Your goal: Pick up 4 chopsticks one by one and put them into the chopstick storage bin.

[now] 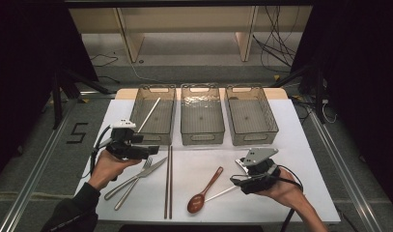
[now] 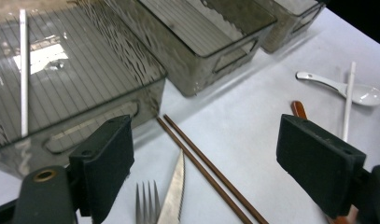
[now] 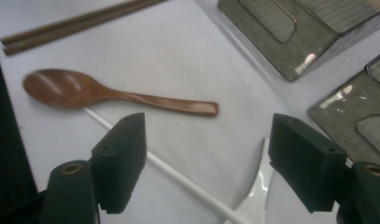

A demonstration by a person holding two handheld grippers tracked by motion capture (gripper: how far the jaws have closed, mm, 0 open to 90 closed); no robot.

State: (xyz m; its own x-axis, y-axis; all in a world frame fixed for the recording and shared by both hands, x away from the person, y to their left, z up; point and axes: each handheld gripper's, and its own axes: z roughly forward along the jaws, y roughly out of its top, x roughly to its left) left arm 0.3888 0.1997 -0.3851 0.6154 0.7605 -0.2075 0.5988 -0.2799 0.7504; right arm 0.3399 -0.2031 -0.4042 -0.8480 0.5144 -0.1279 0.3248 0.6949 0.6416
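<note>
In the high view the left tongs (image 1: 148, 151) sit at centre left of the frame, just in front of the left bin (image 1: 153, 115), with their jaws spread wide and nothing between the pads. A white chopstick (image 1: 149, 115) lies slantwise inside that bin, one end propped toward its far right corner; in the left gripper view it shows as a pale upright line at the upper left, through the ribbed floor of the bin. Below the left tongs a fork (image 1: 134, 180) and a serrated knife (image 1: 138, 177) lie crossed on the white table (image 1: 203, 203), and a pair of dark chopsticks (image 1: 168, 181) lies straight beside them, near the frame's centre.

The right tongs (image 1: 238, 180) hover at lower right, jaws likewise wide apart and empty. Between those jaws in the right gripper view a second white chopstick (image 3: 178, 175) runs across the table, passing under the bowl of a wooden spoon (image 3: 108, 93). A white ceramic spoon (image 3: 257, 191) lies close to the right jaw. The middle bin (image 1: 202, 114) and right bin (image 1: 251, 115) stand alongside the left one.
</note>
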